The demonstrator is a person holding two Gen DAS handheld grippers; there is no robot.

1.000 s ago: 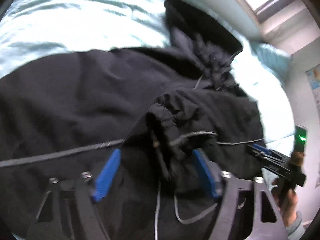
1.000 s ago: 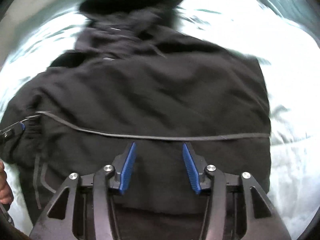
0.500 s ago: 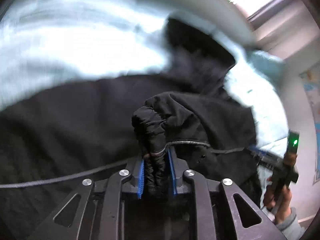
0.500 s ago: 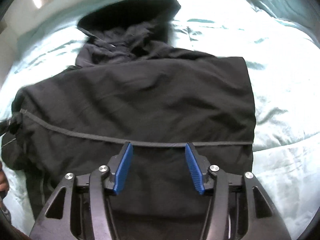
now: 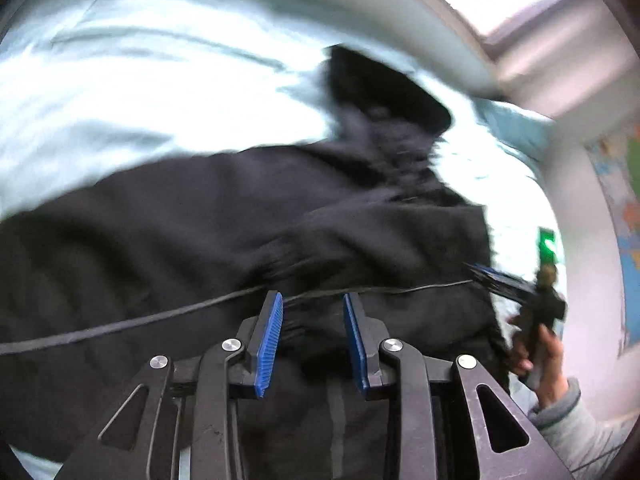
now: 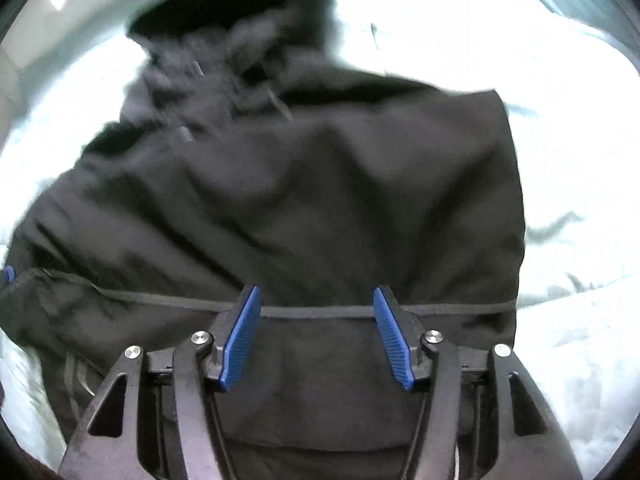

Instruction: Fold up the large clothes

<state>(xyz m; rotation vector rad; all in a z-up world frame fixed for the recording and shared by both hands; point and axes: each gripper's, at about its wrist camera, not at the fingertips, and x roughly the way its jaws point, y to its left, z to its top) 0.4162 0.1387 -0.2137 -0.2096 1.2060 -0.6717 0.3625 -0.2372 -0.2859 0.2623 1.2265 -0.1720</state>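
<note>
Nearest, both grippers hang unclenched and empty: the left gripper point(image 5: 313, 334) and right gripper point(image 6: 316, 332) each hover over the grey seam line point(image 6: 320, 313) of the black hooded jacket point(image 6: 320, 200). It lies spread on the pale blue bed sheet point(image 6: 580, 200), hood point(image 5: 380, 84) farthest. Judging so, a fold is between grasps; next needs pinching an edge.
</note>
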